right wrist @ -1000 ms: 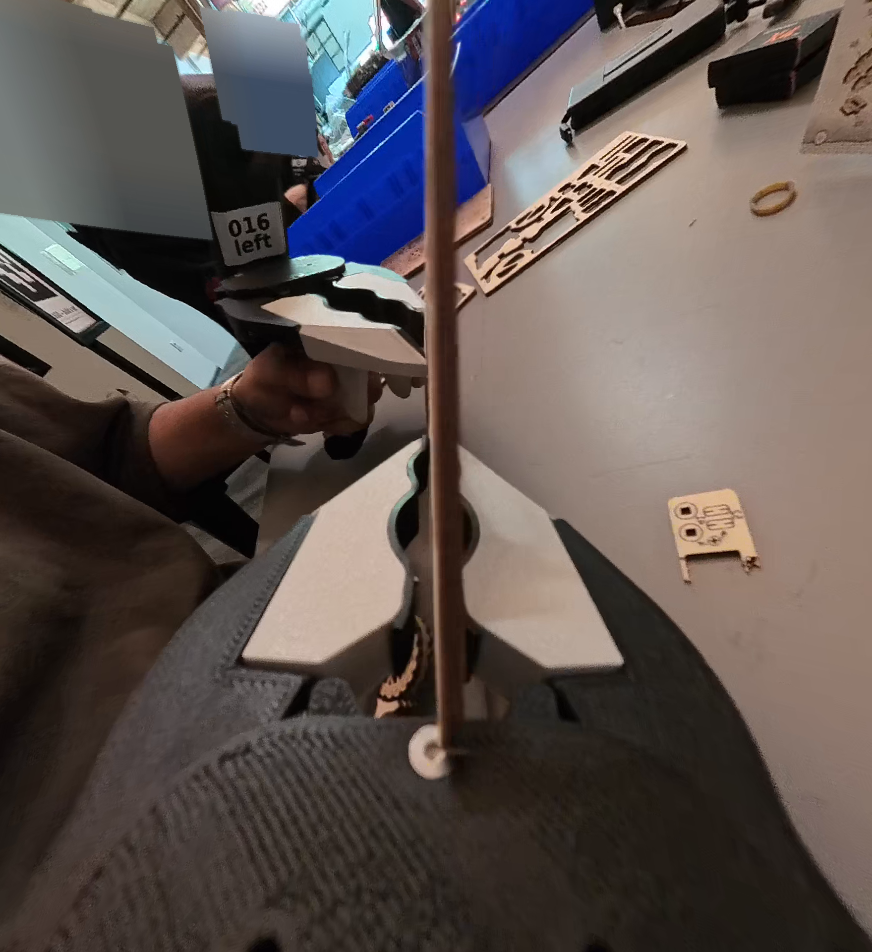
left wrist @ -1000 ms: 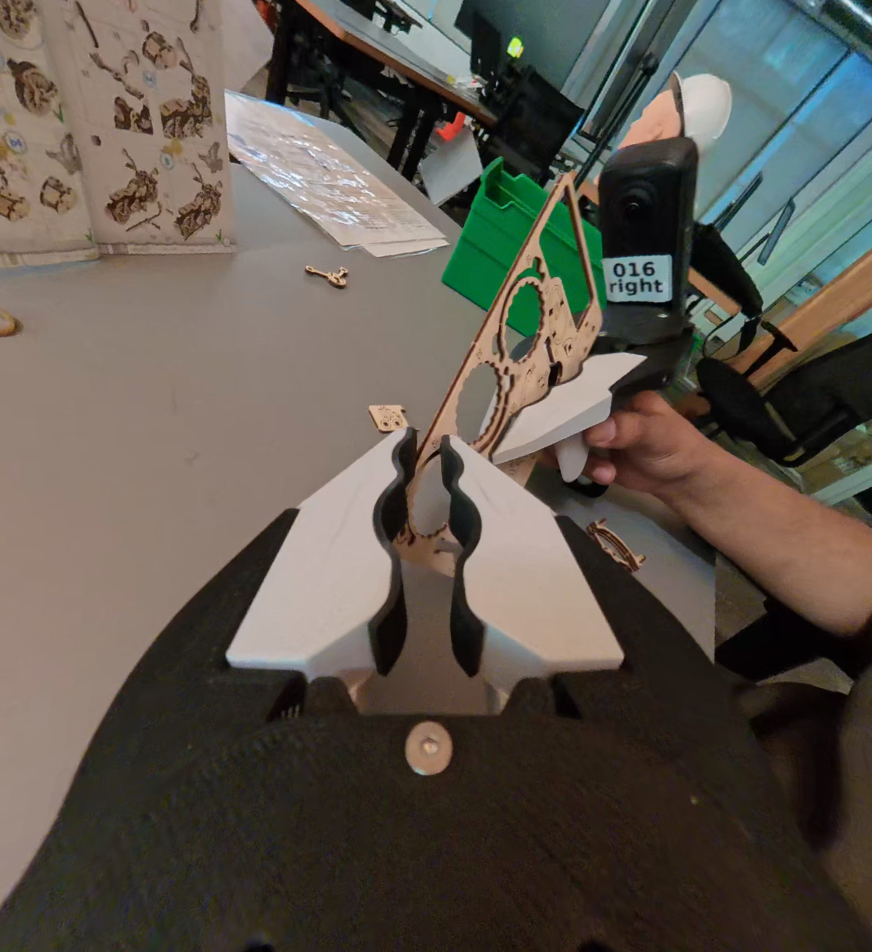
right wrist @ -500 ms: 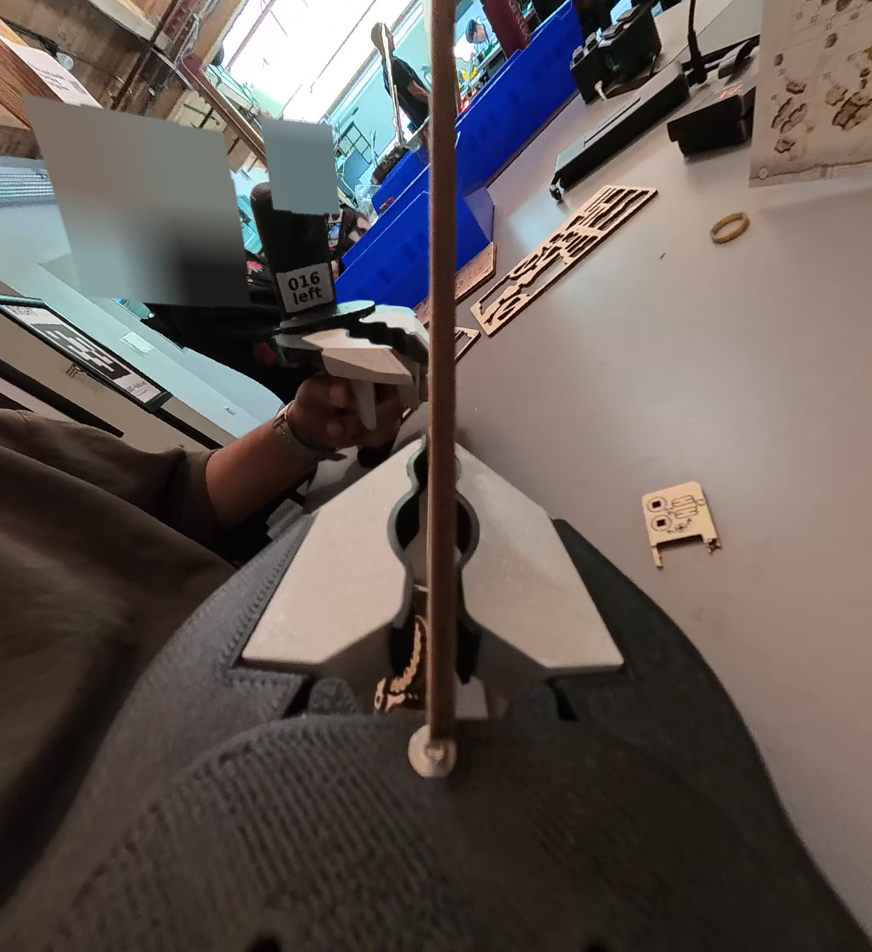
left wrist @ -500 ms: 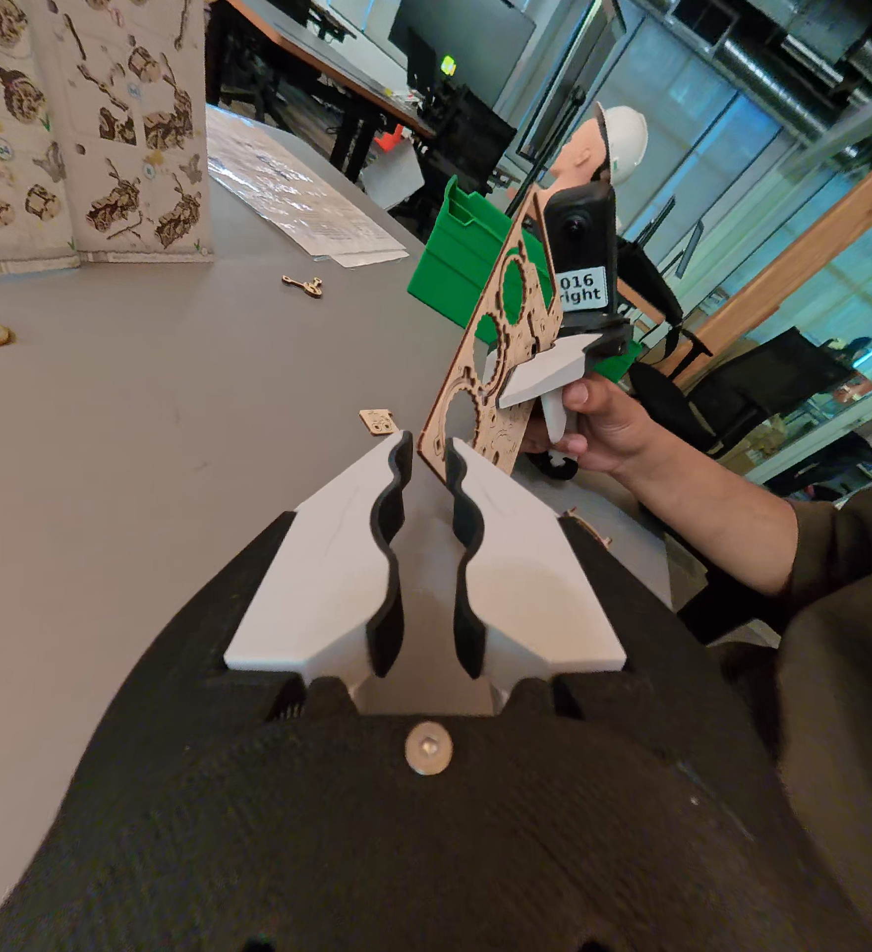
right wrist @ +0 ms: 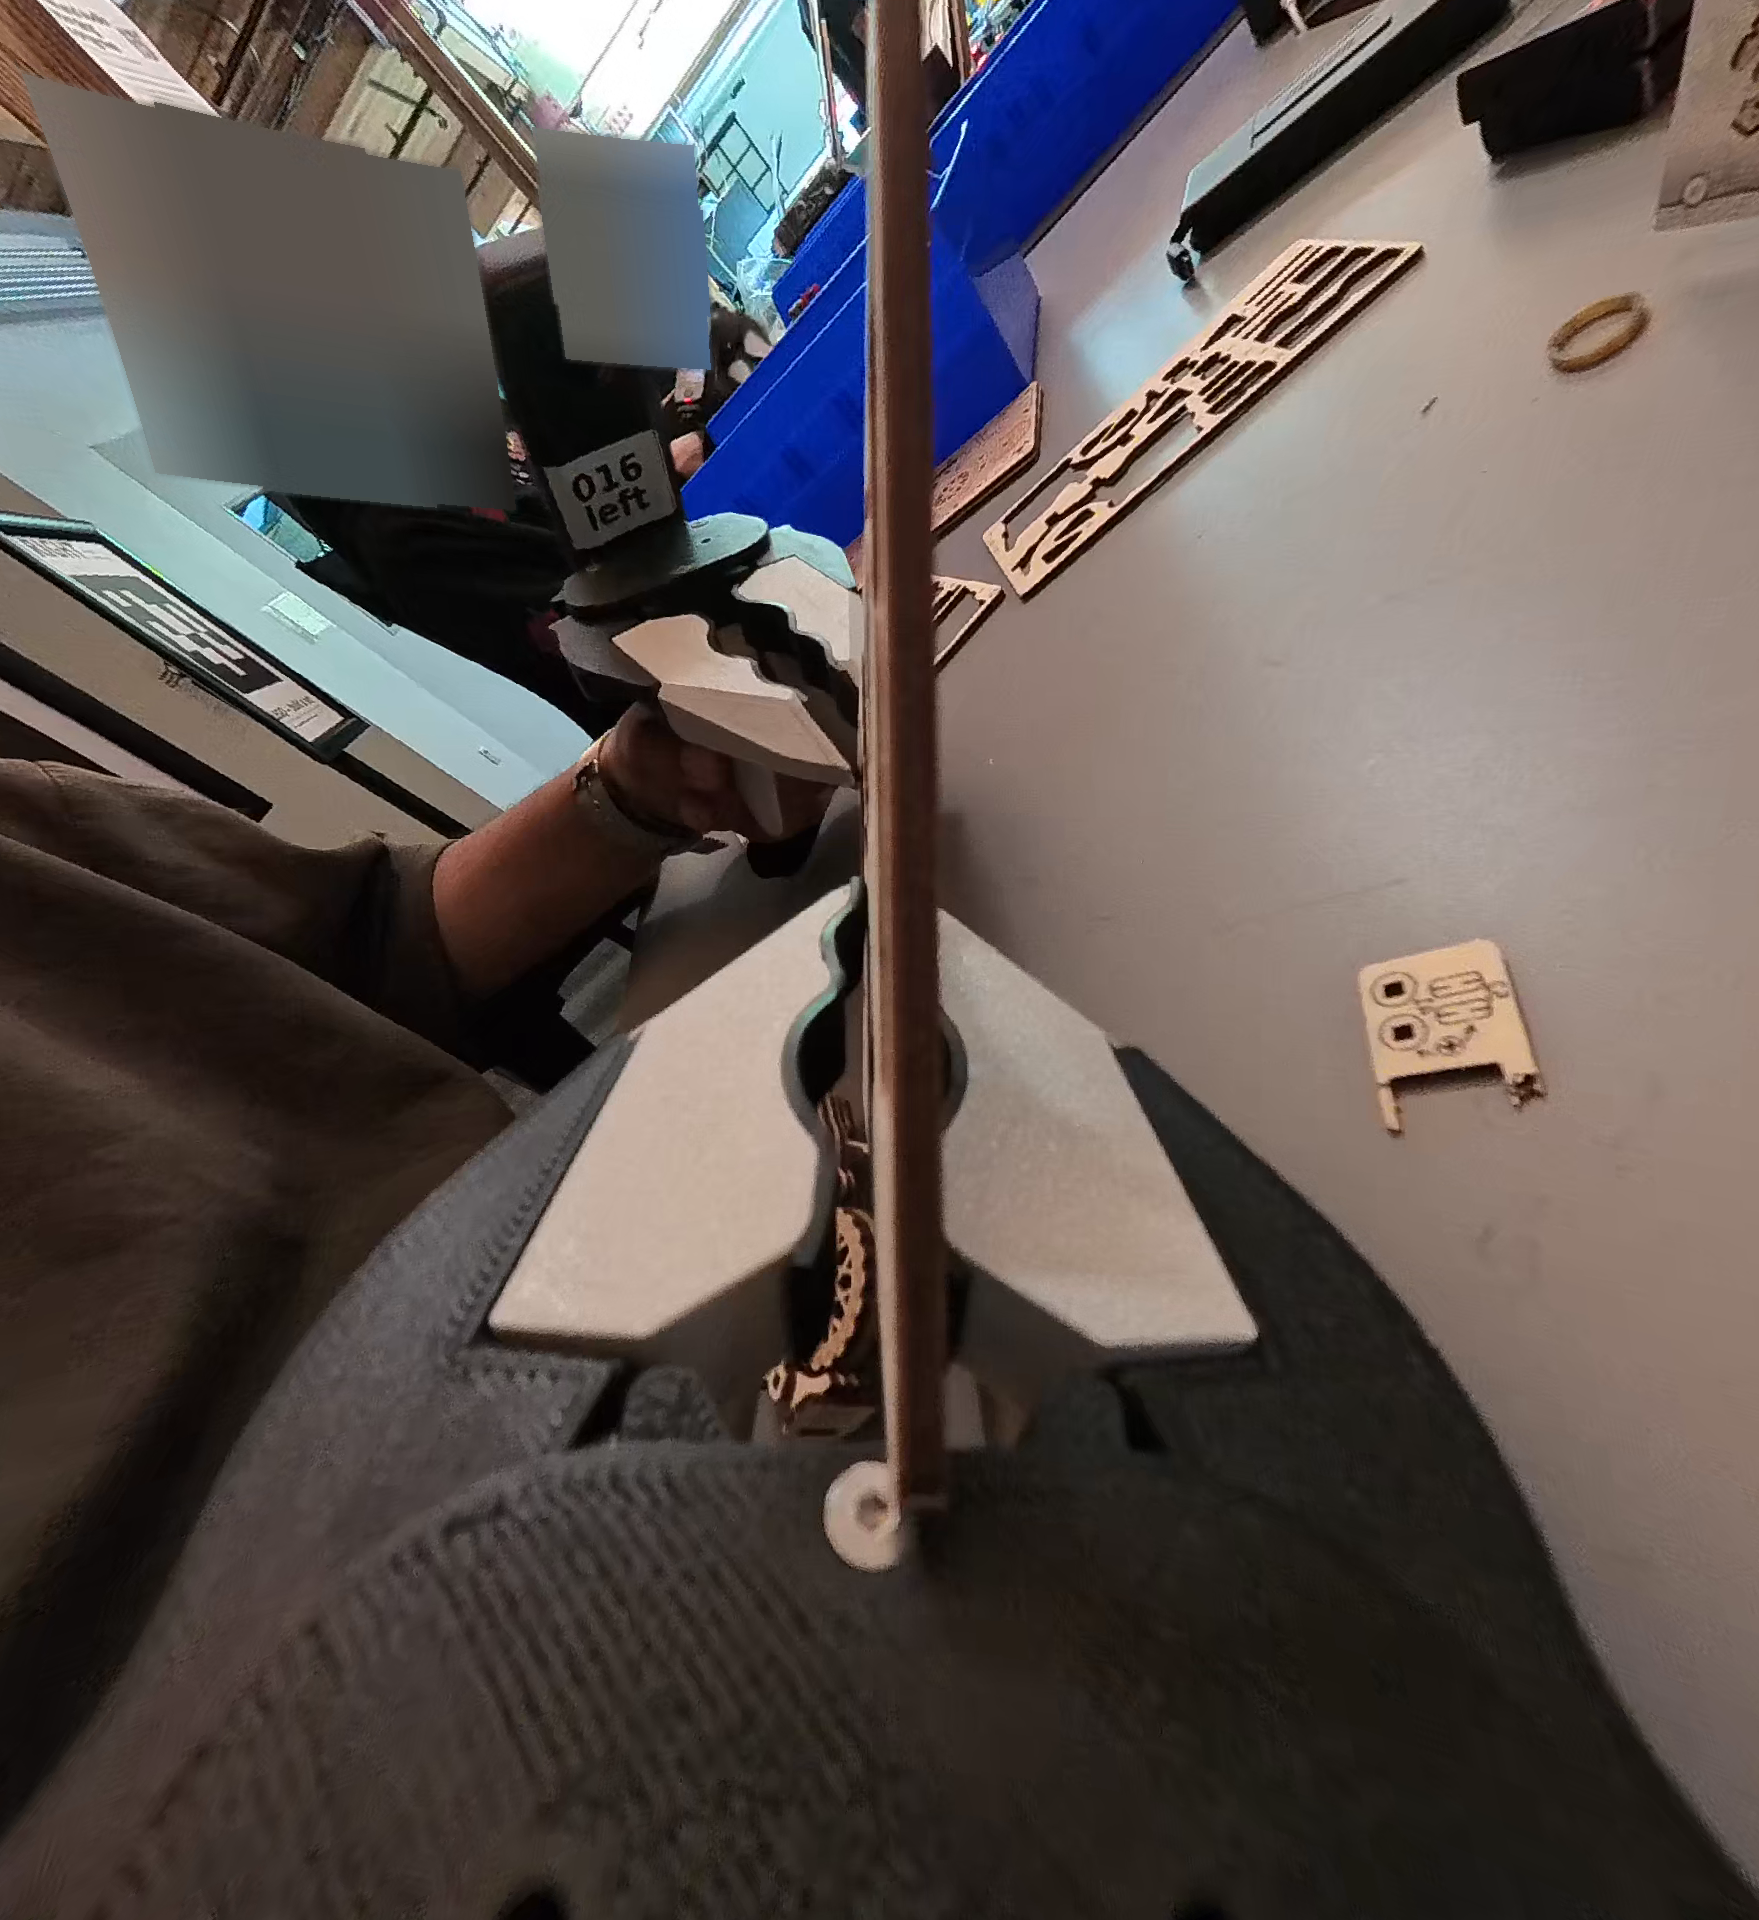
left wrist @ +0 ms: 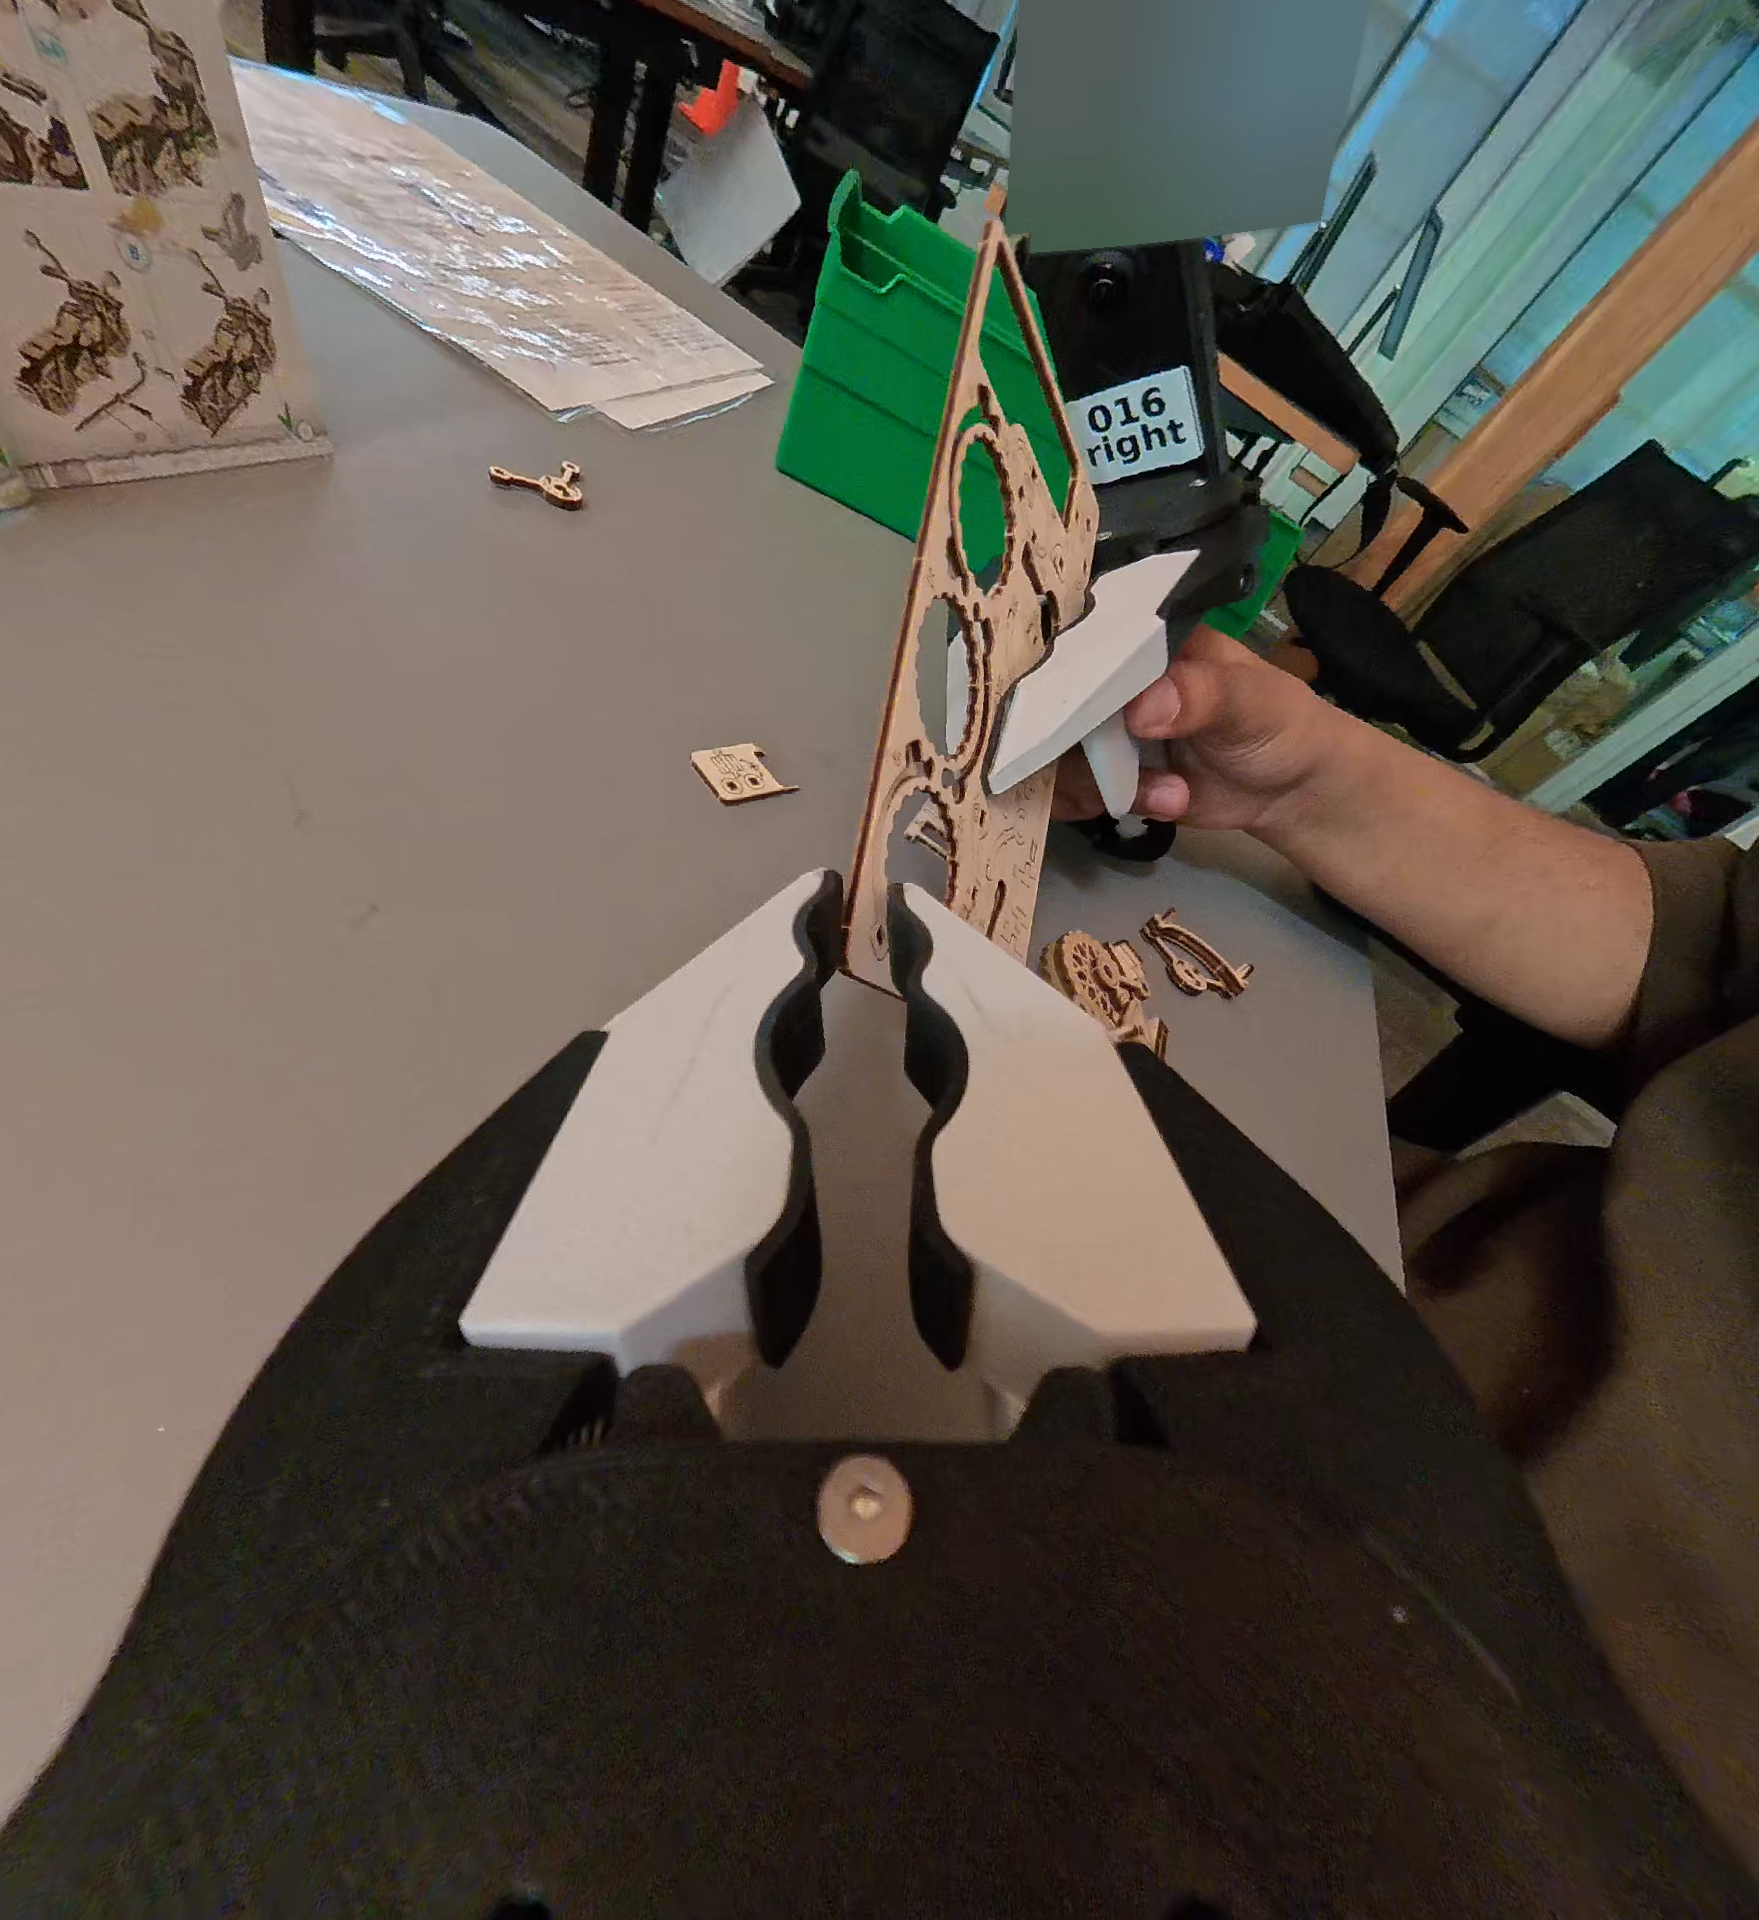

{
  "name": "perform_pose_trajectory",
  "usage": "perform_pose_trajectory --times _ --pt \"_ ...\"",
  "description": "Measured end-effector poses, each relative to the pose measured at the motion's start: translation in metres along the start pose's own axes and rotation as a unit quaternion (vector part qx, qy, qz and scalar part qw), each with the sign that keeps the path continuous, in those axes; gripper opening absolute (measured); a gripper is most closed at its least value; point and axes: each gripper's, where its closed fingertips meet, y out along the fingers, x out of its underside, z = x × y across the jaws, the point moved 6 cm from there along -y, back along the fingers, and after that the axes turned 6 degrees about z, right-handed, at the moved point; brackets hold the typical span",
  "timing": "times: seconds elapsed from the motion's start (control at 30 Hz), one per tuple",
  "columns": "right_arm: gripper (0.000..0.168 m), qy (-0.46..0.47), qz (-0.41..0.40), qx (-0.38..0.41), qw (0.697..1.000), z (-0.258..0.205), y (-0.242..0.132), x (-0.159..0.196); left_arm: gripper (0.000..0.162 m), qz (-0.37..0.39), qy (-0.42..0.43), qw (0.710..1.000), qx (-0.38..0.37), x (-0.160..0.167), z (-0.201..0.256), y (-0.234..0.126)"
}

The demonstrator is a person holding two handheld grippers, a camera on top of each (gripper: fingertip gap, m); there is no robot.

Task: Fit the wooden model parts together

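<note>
So the right gripper point(right wrist: 880, 1049) has its jaws clamped tight on a laser-cut wooden sheet point(left wrist: 984, 665), holding it up on edge over the grey table point(left wrist: 283, 779). From the right wrist view you only get the thin edge of the sheet point(right wrist: 901, 727) running straight up the middle of the frame. In the left wrist view you see its face: big round cutouts with toothed edges, plus lots of small part outlines.

The left gripper point(left wrist: 859, 914) has its jaws parted a little, and the bottom corner of the sheet sits right in the gap at the tips. Can't tell if the pads are actually touching the wood or just flanking it, but it doesn't look like a real pinch.

Other stuff on the table: a small square wooden piece point(left wrist: 743, 774) lying flat just left of the sheet, a tiny key-shaped part point(left wrist: 539, 484) farther back, and a couple of loose gear-like bits point(left wrist: 1103, 977) close by the sheet's bottom edge on the right. An instruction booklet point(left wrist: 96, 270) stands at the far left, and a green bin point(left wrist: 896, 374) sits behind the sheet. The right wrist view also shows another punched-out wooden sheet point(right wrist: 1207, 405) lying flat and a rubber band point(right wrist: 1597, 330) beyond it.
</note>
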Motion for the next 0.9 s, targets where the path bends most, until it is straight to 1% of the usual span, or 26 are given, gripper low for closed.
perform_pose_trajectory --times 0.37,0.6,0.77,0.9 --pt "0.002 0.005 0.005 -0.012 1.0 -0.0017 0.0005 -0.0008 0.003 0.015 -0.057 0.998 0.037 -0.0018 -0.0016 -0.0034" --pt "0.001 0.002 0.002 -0.008 1.0 -0.0018 0.0012 -0.0004 0.002 0.004 -0.051 0.998 0.031 -0.0022 -0.0019 -0.0035" --pt "0.002 -0.004 0.002 -0.001 1.0 -0.0017 0.0002 -0.001 0.001 -0.013 -0.032 0.999 0.009 -0.0043 0.0 -0.002" --pt "0.002 -0.01 -0.012 0.015 1.0 0.0013 0.0015 0.0022 0.002 -0.044 -0.006 0.999 -0.018 0.0003 -0.0014 0.0003"
